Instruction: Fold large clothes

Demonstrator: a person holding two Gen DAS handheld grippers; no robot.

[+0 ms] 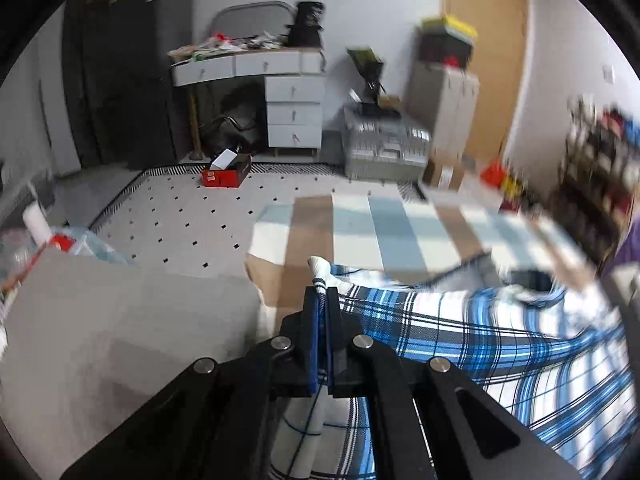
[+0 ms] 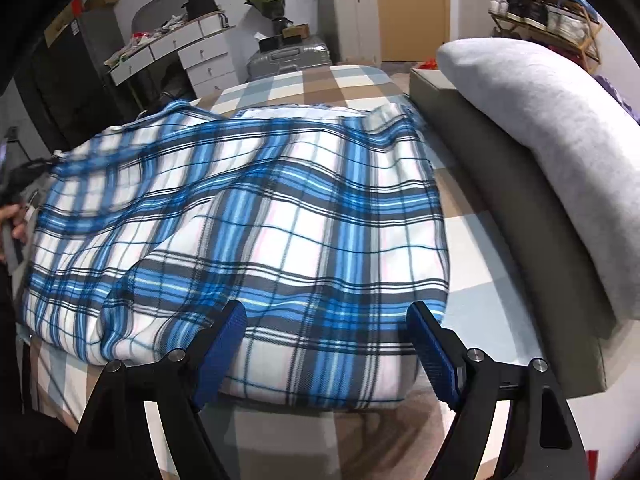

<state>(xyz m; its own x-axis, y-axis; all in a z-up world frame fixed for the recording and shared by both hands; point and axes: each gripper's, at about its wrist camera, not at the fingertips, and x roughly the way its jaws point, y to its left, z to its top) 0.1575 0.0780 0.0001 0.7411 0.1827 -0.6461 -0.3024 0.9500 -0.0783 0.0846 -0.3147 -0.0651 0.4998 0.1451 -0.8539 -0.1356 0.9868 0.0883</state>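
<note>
A large blue, white and black plaid shirt (image 2: 256,216) lies spread over a checked bed cover (image 2: 320,80). In the left wrist view my left gripper (image 1: 321,294) is shut on an edge of the plaid shirt (image 1: 480,340); a white bit of cloth pokes out past the fingertips and the fabric stretches away to the right. My right gripper (image 2: 326,316) hovers over the shirt's near hem, open, its blue pads (image 2: 224,344) wide apart with nothing pinched. The left gripper (image 2: 24,172) shows dimly at the left edge of the right wrist view, with a hand below it.
A grey pillow (image 2: 560,152) rests on a grey headboard ledge (image 2: 520,216) to the right of the shirt. Beyond the bed stand a white desk with drawers (image 1: 280,92), a silver suitcase (image 1: 384,148), a shoe rack (image 2: 548,12) and a red box (image 1: 226,174) on the dotted floor.
</note>
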